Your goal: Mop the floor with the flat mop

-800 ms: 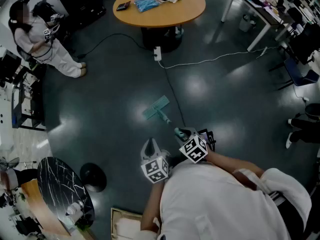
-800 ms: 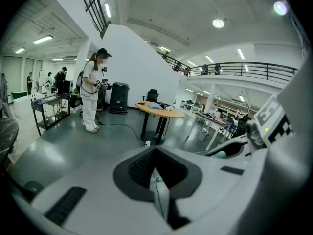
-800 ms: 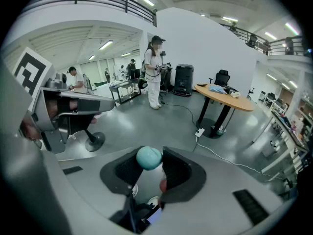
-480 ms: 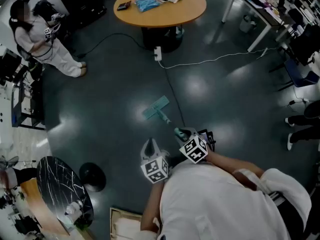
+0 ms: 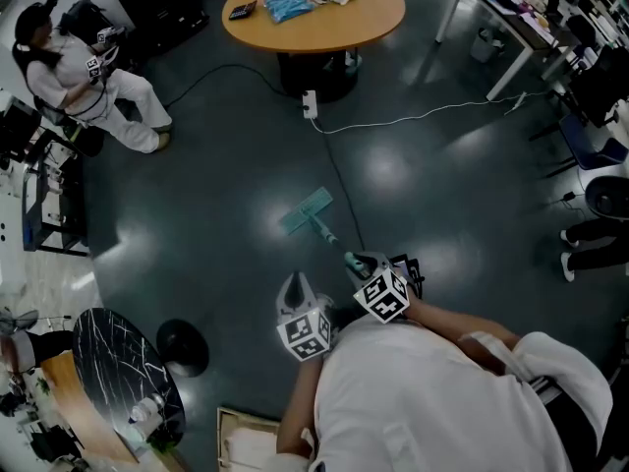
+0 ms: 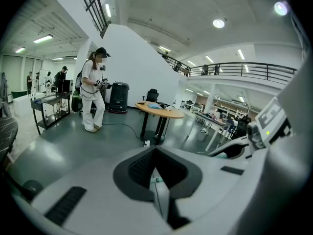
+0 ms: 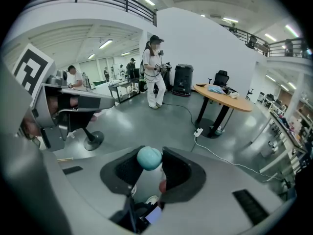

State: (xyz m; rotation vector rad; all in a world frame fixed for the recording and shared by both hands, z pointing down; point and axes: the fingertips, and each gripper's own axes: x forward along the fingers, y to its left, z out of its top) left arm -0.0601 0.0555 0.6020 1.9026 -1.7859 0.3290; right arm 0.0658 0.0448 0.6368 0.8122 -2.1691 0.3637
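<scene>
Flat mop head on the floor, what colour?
The mop head is teal; the head view shows it best.

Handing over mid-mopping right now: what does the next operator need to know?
Right gripper: shut on the teal top end of the mop handle.
Left gripper: jaws together, holding nothing, beside the right one.
Mop head: flat on the floor ahead, toward the round table.
Done: mop in hand; the floor shows no trace of how much is mopped.
Left: the mopping; probably bring the left gripper onto the handle first.
</scene>
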